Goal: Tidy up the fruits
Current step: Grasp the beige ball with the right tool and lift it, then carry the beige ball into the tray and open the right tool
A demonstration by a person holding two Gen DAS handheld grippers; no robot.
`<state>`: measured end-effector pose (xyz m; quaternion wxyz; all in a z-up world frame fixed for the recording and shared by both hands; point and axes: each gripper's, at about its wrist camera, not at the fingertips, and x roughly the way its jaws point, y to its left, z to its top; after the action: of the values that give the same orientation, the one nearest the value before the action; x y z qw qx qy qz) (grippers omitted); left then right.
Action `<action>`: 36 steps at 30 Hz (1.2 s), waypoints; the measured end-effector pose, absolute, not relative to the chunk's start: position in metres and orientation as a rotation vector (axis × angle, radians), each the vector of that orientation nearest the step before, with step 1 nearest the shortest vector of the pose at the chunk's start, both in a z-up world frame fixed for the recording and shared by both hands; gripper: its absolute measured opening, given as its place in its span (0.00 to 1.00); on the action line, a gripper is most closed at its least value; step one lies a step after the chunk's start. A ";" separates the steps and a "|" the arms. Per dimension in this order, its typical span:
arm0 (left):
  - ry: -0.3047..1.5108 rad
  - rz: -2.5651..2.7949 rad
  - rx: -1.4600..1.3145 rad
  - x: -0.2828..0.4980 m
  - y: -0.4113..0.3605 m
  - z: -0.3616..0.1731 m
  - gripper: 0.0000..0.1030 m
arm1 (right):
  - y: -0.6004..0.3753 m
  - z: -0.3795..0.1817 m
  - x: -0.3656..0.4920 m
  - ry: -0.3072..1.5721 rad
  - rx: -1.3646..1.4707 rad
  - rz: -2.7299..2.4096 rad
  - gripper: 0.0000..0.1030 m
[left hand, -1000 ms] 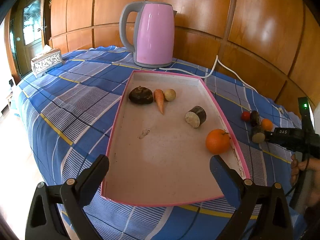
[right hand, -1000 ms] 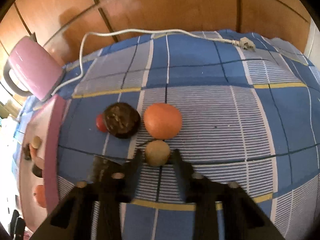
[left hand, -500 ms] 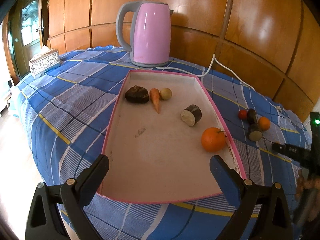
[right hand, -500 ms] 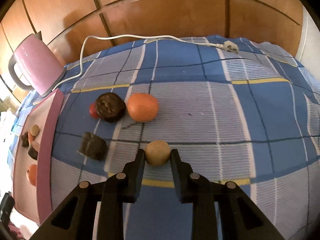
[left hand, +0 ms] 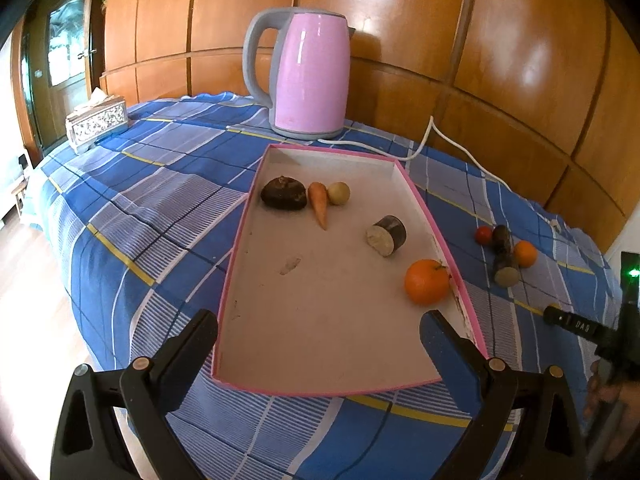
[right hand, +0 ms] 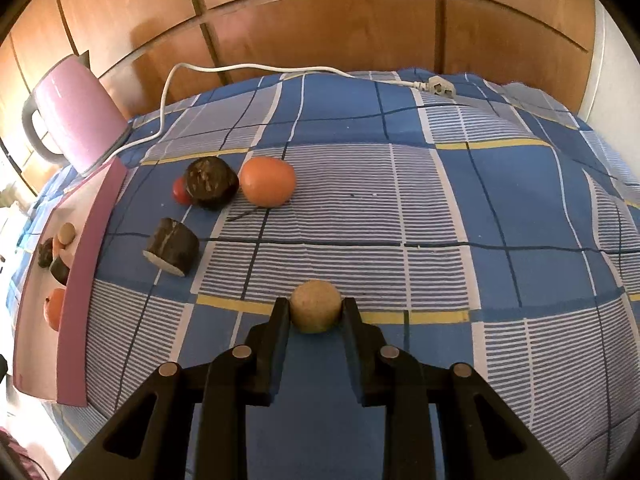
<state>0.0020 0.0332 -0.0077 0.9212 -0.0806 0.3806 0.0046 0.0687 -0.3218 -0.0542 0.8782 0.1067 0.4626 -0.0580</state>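
The right gripper (right hand: 315, 312) is pinching a small tan round fruit (right hand: 315, 306) between its two fingers, carrying it above the blue checked cloth (right hand: 460, 208) and well apart from the pink-rimmed tray (left hand: 436, 224). The left gripper (left hand: 318, 334) is hanging over the tray's near end with its jaws spread wide and nothing between them.

Five pieces are already lying in the tray: a dark brown lumpy fruit (left hand: 284, 193), a small carrot (left hand: 318, 203), a pale round fruit (left hand: 339, 193), a dark-skinned cut chunk (left hand: 387, 236) and an orange (left hand: 427, 282) against the right rim.

Four are waiting on the cloth beside the tray: a small red fruit (right hand: 181, 191), a dark round fruit (right hand: 210, 182), an orange-red fruit (right hand: 268, 181) and another dark cut chunk (right hand: 172, 247).

By this count the sorting is roughly half done, with the held fruit looking likely to go in next. A pink kettle (left hand: 308, 76) is standing behind the tray.
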 end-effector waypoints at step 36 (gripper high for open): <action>0.773 0.203 -0.292 0.017 0.101 -0.009 0.99 | -0.112 -0.012 0.070 0.948 0.007 0.535 0.36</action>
<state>0.0175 0.1008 -0.0089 0.9109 -0.1415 0.3750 0.0984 0.0702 -0.1116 -0.0120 0.8554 0.0031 0.4510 0.2547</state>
